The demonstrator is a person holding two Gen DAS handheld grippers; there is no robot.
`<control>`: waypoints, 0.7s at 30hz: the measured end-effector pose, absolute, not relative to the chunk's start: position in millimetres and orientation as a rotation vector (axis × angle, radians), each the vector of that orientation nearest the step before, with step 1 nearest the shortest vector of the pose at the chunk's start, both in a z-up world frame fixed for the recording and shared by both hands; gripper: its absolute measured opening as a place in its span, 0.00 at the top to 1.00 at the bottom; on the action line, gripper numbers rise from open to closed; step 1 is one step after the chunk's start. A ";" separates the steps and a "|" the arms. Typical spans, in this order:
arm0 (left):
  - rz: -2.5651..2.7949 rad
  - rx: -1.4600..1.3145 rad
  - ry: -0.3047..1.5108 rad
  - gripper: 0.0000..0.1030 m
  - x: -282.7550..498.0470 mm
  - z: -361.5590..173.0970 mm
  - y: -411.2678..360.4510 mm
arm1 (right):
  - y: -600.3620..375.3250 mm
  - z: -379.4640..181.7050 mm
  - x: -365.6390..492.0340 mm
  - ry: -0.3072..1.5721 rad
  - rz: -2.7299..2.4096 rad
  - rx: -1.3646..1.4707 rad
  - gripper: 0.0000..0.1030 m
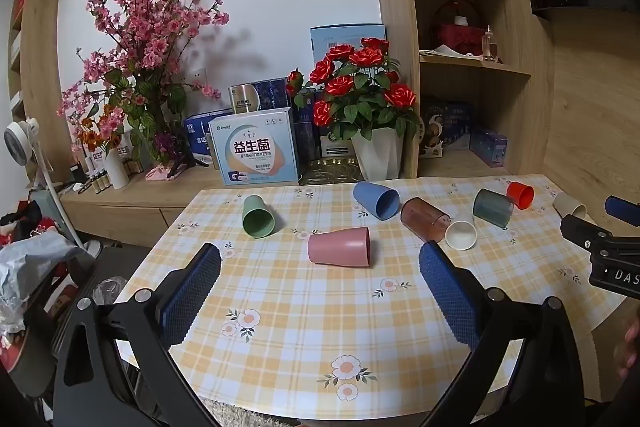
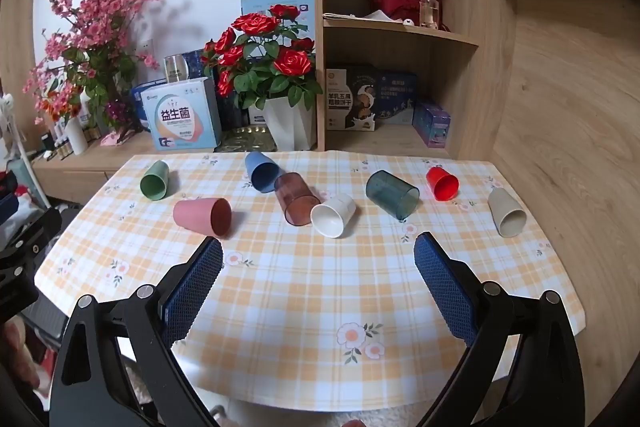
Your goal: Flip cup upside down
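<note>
Here, eight cups lie on their sides across the checked table [image 1: 280, 327]. The pink cup [image 1: 339, 246] lies at centre frame, just ahead of the left tongs [image 1: 320, 259], long axis crosswise, mouth right. Both left and right tongs [image 2: 318, 259] gape wide, empty; the left looks nearer.

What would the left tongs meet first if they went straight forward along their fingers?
Probably the pink cup, lying on its side on the checked tablecloth just ahead of the open left tongs. Depth is uncertain.
</note>
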State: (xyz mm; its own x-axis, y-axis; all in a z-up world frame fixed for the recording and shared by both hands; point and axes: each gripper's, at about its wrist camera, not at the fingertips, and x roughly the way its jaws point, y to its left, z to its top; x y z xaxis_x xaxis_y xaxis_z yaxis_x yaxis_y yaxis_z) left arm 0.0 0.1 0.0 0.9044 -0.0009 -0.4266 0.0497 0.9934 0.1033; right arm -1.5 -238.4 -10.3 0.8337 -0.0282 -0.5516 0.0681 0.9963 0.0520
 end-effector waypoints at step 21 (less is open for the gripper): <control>-0.027 0.111 0.443 0.06 0.2 -0.1 0.1 | -238.4 -10.4 -1.8 0.581 -0.052 0.070 0.09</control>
State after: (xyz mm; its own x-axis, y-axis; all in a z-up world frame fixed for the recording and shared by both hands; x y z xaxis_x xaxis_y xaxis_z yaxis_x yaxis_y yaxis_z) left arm 0.2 0.1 -0.1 0.9033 -0.0015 -0.4291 0.0499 0.9936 0.1017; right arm -1.8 -238.4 -10.4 0.8346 -0.0292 -0.5501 0.0685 0.9963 0.0511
